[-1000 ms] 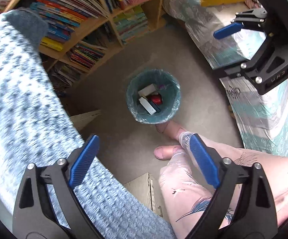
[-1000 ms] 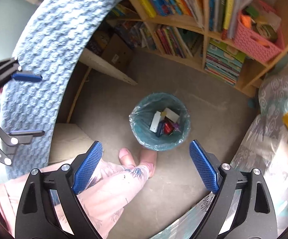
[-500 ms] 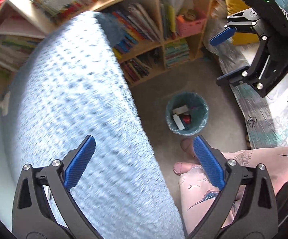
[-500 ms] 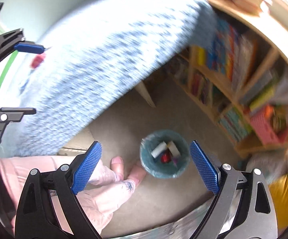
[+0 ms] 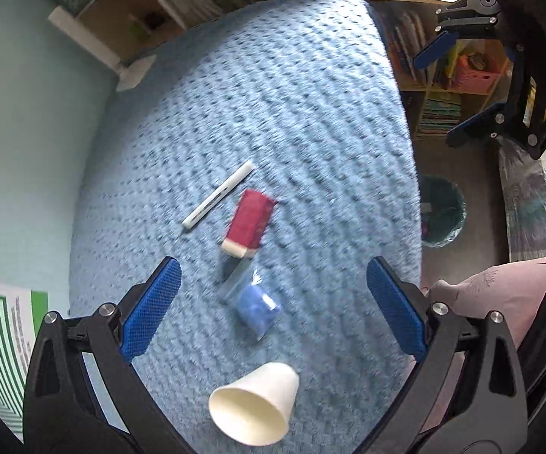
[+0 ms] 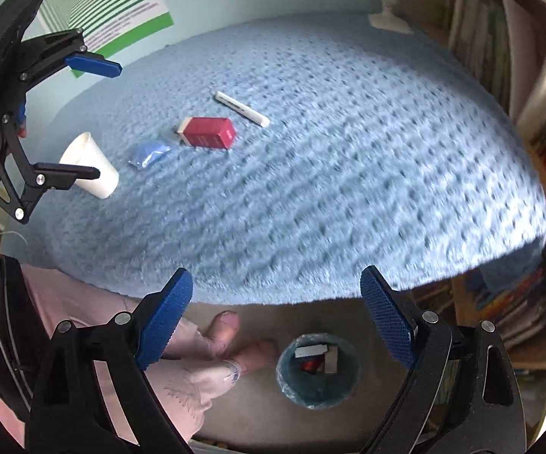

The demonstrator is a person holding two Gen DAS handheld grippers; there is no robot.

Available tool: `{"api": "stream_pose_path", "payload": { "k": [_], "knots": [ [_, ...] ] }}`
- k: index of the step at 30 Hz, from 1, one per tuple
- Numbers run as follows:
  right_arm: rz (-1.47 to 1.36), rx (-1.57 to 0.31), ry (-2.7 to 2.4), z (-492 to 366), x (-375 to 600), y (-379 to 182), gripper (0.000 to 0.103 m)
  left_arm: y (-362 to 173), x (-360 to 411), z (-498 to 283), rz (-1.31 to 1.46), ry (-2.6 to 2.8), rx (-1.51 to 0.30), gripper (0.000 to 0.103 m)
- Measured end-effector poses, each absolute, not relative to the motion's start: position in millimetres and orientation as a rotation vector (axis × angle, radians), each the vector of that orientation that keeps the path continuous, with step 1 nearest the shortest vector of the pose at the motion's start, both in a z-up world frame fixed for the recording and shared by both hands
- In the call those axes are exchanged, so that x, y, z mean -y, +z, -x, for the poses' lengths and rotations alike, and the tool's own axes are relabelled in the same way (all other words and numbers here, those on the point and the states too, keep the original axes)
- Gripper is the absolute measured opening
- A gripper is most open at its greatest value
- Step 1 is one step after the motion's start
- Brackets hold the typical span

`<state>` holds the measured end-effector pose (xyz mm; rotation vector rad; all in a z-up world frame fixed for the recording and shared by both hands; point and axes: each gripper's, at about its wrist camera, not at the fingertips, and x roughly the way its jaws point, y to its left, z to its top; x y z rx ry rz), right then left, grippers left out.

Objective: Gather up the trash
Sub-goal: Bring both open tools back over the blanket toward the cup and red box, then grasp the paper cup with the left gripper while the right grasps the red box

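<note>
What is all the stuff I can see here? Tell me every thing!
Cup: one, white, lying on its side at the near end of the blanket.
Bag: one, clear with blue inside, between cup and box.
Box: one, red with a white end, mid-blanket.
Pen: one, white, beside the box.
Blanket: one, light blue, under all four.
Bin: one, teal-lined, on the floor, trash inside.
Bookshelf: one, wooden, full of books, with a pink basket.
Poster: one, green-striped, on the wall.
Feet: two, bare, by the bin.
Left gripper: open, above the bag.
Right gripper: open, over the blanket's edge.
</note>
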<state>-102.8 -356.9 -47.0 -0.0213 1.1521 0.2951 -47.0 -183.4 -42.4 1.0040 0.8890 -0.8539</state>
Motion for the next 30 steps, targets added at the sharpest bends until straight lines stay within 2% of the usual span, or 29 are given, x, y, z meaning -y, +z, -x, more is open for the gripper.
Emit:
{"api": "stream_pose_path", "payload": {
  "k": [7, 15, 30],
  "knots": [
    [0.16, -1.155, 0.45, 44, 303, -37, 0.09, -33, 109, 28, -0.881, -0.683, -0.961, 0.096],
    [0.306, -1.157, 0.583, 4, 257, -36, 0.09, -46, 53, 34, -0.761, -0.58, -1.066, 0.096],
    [0.428, -1.209, 0.729, -31, 220, -62, 0.09, -77, 27, 31, -0.604, -0.545, -1.192, 0.096]
  ]
}}
